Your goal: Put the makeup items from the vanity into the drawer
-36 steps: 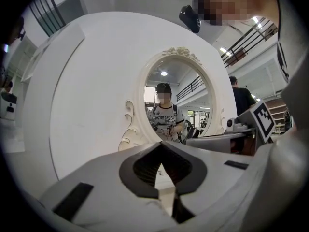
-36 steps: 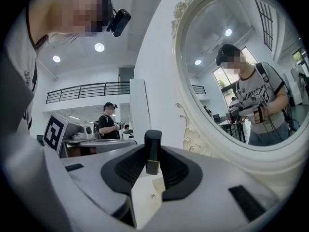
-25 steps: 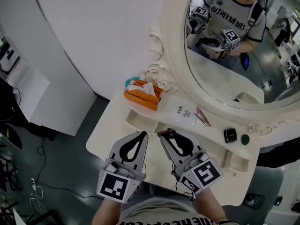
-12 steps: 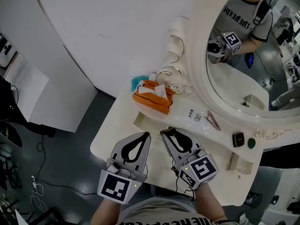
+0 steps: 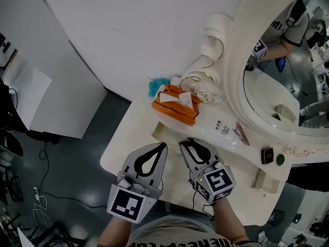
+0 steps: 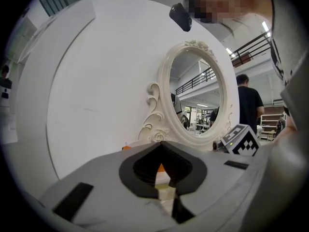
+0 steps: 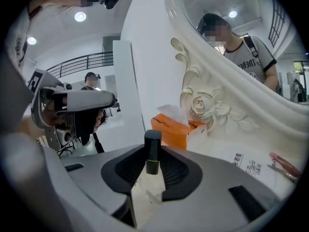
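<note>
Our right tongs [image 7: 152,148] are pinching a black-capped makeup tube [image 7: 153,159] upright over the worktop [image 5: 128,144]. Our left tongs [image 6: 161,145] are hovering alongside, pressed together, empty. Beyond them, an orange tissue box [image 5: 176,104] is sitting beside the mirror [image 5: 272,91].

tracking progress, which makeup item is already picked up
The black tube in the right gripper; the square compact and green disc lie by the mirror.

Curved white wall [image 5: 128,35]; dark grey floor [image 5: 61,158]; cream vanity [image 5: 122,153] with ornate oval mirror [image 5: 272,94]; round ceiling lights [image 7: 80,16].
</note>
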`<state>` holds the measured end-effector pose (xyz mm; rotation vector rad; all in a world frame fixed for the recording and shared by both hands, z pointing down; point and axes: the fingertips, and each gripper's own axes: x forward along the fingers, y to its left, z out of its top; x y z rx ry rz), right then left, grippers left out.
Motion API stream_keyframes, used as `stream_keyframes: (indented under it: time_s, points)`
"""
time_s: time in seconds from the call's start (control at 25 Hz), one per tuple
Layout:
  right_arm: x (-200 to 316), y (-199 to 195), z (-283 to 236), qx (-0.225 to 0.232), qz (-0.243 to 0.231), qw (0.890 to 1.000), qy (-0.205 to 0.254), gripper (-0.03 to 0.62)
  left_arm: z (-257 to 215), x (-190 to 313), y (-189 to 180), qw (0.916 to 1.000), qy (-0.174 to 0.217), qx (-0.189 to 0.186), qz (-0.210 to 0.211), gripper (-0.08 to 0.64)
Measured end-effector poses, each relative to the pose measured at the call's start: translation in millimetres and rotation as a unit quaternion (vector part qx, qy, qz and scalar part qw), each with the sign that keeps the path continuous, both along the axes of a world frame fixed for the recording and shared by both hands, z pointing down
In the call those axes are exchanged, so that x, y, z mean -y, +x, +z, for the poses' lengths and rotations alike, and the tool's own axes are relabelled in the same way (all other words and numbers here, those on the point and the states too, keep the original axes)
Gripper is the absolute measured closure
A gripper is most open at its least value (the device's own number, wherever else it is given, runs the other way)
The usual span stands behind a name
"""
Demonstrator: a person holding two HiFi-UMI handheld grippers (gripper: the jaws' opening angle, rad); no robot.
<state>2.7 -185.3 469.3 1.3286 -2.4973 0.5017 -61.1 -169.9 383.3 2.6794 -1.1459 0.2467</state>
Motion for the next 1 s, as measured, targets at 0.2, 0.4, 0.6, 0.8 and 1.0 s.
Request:
stream_keyframes:
  time_s: [0.2, 0.4, 0.6, 0.8, 1.0]
  points:
    - [1, -2, 19, -0.020, -0.004, 1.000, -0.020, 0.474, 6, 5, -3, 1.0000, -0.007, -0.002, 0.001, 0.546]
    - [1, -2, 35, -0.039, -0.005, 0.999, -0.035, 0.474, 11, 7, -4, 0.9999, -0.013, -0.004, -0.002, 0.545]
    - [-1, -4, 47, -0.056, -0.014, 0.997, -0.050, 0.472, 12, 10, -4, 0.9999, -0.015, -0.005, -0.003, 0.545]
    - [-2, -5, 54, -0.062, -0.019, 0.996, -0.061, 0.468, 15, 11, -4, 0.9998, -0.017, -0.005, -0.005, 0.546]
    - [-3, -7, 56, -0.066, -0.024, 0.995, -0.068, 0.466, 15, 11, -4, 0.9998, -0.017, -0.003, -0.006, 0.545]
